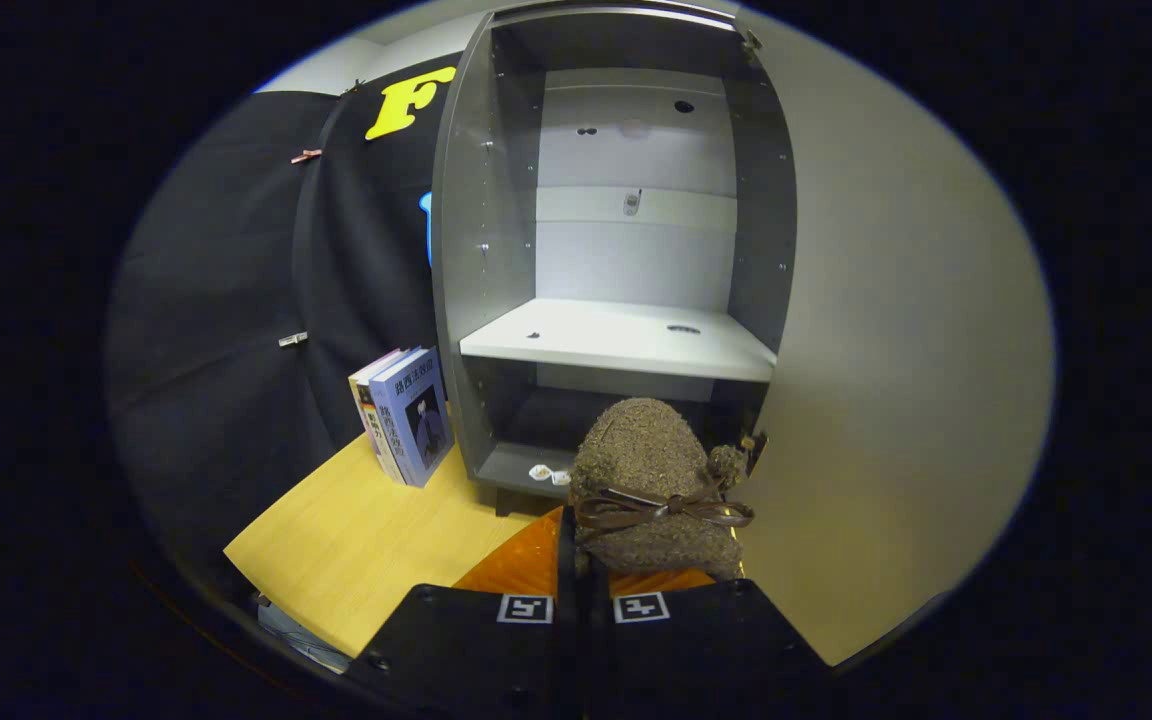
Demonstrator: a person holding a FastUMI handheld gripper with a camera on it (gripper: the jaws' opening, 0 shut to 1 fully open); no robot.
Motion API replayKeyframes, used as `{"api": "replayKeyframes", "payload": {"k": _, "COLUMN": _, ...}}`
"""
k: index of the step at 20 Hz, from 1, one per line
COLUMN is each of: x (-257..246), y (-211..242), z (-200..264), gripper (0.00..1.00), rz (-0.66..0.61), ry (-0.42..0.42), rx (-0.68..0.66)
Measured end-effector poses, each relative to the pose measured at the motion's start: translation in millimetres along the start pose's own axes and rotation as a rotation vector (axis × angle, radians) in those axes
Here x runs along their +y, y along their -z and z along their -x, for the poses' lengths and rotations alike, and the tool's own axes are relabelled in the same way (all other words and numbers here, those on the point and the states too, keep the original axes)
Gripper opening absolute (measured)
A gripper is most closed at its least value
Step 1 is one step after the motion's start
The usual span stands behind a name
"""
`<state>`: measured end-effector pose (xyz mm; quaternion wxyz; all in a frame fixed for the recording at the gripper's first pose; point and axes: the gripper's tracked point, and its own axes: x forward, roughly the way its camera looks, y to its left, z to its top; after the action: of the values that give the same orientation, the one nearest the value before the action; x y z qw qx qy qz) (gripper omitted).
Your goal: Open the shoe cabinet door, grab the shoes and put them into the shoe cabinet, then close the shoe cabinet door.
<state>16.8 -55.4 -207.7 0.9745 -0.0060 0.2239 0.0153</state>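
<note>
Gripper view shows you carrying the shoe (654, 480), a fuzzy brown slipper-like thing with a thin brown ribbon bow (661, 510) tied across it, held just ahead of the gripper (581, 560). Your jaws look drawn together on the near edge of the shoe, with only a narrow seam between them; the contact itself is hidden under the shoe's bulk, so the grip on it is my reading, not something plainly shown.

Judging by the plush surface and rounded shape, expect the shoe to be light and soft. It will squash and sag instead of resisting, and it may swing or droop from the pinch point. It is unlikely to be slippery or fragile. Take hold of the firmer rim or sole edge, not the loose pile or the bow, which could pull undone.

Ahead of you stands the shoe cabinet (616, 250), its door (896, 330) already swung wide to the right. The white shelf (626, 338) lies beyond and above the shoe; the darker lower compartment (556, 415) sits directly behind it, with two small pale items (548, 473) at its front lip. Two books (406, 425) lean just left of the cabinet on the wooden bench (366, 545).

Mind the soft toe catching on the shelf edge as you go in.
</note>
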Motion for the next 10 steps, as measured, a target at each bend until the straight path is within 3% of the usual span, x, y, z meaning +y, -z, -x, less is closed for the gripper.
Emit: {"api": "replayKeyframes", "payload": {"k": 10, "x": -19, "y": -92, "z": -91, "gripper": 0.07, "rz": 0.081, "ry": -0.031, "rx": -0.064}}
